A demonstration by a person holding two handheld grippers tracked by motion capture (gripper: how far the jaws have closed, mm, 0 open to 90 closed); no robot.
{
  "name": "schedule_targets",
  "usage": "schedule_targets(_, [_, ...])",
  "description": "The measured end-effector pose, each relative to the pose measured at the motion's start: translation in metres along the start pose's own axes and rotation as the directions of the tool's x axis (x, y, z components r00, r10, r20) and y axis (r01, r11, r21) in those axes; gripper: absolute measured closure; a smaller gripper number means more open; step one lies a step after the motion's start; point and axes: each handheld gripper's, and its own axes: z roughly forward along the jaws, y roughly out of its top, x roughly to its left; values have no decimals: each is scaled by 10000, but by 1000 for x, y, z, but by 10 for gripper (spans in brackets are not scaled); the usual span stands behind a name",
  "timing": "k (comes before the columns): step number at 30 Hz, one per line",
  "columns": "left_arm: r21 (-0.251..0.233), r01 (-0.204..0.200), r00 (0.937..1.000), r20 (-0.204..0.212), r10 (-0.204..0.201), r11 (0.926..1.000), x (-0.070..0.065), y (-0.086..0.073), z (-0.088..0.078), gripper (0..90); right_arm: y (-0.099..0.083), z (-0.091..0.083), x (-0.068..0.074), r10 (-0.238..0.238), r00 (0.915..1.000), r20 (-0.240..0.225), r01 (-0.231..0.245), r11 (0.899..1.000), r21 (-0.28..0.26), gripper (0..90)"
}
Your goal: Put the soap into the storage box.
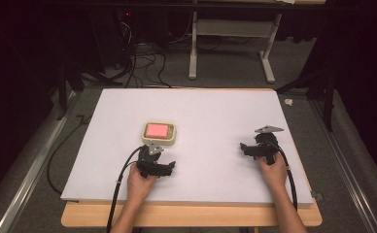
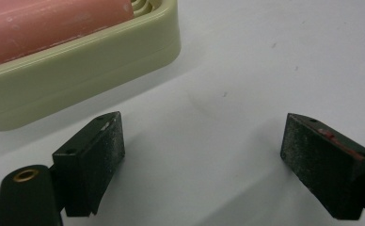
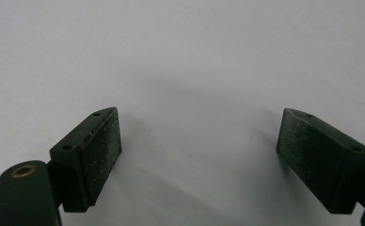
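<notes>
A pink bar of soap [image 1: 157, 130] is seen in the high view lying in a cream soap dish [image 1: 173, 137], which stands on the white board [image 1: 211, 111] left of its middle. The left gripper [image 1: 171, 168] is held just on the near side of the dish, low over the board, with its cable [image 1: 118, 184] trailing back along the forearm. The right gripper [image 1: 244, 148] is held well apart from the dish, toward the board's right side, with a grey three-cornered plate [image 1: 268, 129] on top of it.

From above, the gap between each pair of jaws is too small to be judged. This is settled by the gripper views. In the left gripper view the left gripper [image 2: 202, 150] is shown with its jaws spread wide and nothing between them but bare white board; the soap dish [image 2: 86, 70] is seen at the upper left, just beyond the left-hand jaw and apart from it, with the soap [image 2: 44, 23] resting inside and a ribbed draining surface visible at the soap's end. In the right gripper view the right gripper [image 3: 199, 146] is likewise shown spread wide, with plain white board [image 3: 194, 56] under it.
</notes>
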Motion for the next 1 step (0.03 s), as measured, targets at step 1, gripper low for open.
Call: schedule_targets(1, [0, 1, 10000, 0, -1, 10000, 0, 0, 0, 145, 0, 0, 0, 0, 10000, 2, 0, 10000, -1, 148])
